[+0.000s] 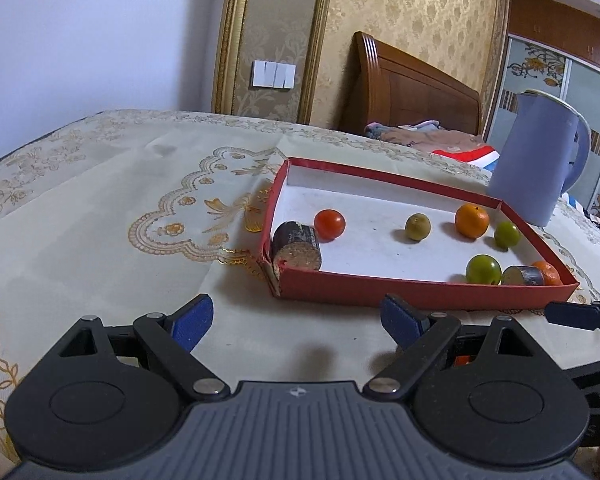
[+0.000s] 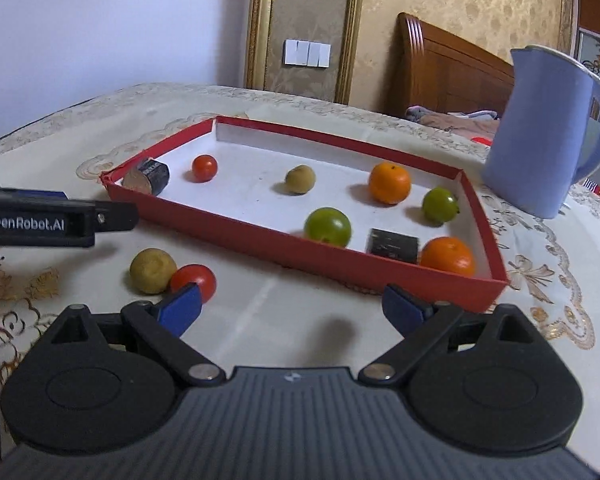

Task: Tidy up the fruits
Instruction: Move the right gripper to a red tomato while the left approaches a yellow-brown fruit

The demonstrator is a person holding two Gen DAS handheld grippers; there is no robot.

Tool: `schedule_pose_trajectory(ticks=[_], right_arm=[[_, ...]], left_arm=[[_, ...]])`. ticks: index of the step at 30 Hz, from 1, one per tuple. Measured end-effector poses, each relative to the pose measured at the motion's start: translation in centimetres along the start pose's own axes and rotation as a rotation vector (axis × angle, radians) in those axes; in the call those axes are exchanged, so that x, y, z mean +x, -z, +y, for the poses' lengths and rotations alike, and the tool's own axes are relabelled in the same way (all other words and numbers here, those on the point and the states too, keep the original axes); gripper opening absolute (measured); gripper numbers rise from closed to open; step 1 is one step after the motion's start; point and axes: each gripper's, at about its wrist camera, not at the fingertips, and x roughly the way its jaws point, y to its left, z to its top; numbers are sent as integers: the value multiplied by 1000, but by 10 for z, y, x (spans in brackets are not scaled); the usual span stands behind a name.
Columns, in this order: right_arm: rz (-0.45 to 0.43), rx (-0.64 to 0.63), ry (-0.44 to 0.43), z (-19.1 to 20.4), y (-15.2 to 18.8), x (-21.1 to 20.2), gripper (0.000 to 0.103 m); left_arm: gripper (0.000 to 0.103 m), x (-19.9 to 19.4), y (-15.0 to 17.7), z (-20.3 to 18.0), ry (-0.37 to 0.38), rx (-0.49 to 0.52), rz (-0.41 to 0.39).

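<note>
Two loose fruits (image 2: 172,276) by right hand-held gripper (image 2: 292,310) left pad, jaws wide, empty; tray (image 2: 260,244) just beyond

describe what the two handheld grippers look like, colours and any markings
Both look alike. The left gripper and the right gripper each have a dark grey ribbed body with a small logo, black linkage arms on silver pivot pins and round black discs at either side, and blue pads on the jaws. Seen from the right wrist, the left one's black side bears white "GenRobot.AI" lettering.
</note>
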Motion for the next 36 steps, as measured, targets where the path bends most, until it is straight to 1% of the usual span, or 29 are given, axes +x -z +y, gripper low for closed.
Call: schedule_pose_trajectory(ticks=[2,6,9,14,17,20,22,23,26,27,29,32,34,36], right_arm=[[6,8,-18,2,0,1,98],[-7,14,-21,1,3,-4,99],[6,12,-52,2,3,-4,99],[34,-21,-33,14,-3,9,99],[58,-29,5,21,-8,19,98],[64,5,39,17,-10,22,93],[71,37,37,10,-8,21,86],[72,44,38,8,-7,19,84],[62,57,63,1,-1,11,77],[56,67,90,-4,2,7,71],[56,92,129,-15,7,3,72],[70,140,117,-32,10,1,80],[73,168,113,-38,11,2,82],[69,176,135,-42,9,3,82]], left_arm=[[91,1,0,2,0,-11,8],[91,3,-1,5,3,-32,22],[91,2,-1,5,7,-31,18],[91,2,-1,5,8,-30,15],[91,2,0,5,8,-31,15],[91,2,0,6,10,-34,16],[91,2,0,6,10,-34,14],[91,1,0,6,11,-34,13],[91,2,-1,6,13,-35,10],[91,1,0,6,13,-34,8],[91,1,0,5,19,-30,3],[91,-1,0,2,23,-13,-6],[91,-6,1,1,34,-4,-37],[91,-14,2,-2,52,14,-73]])
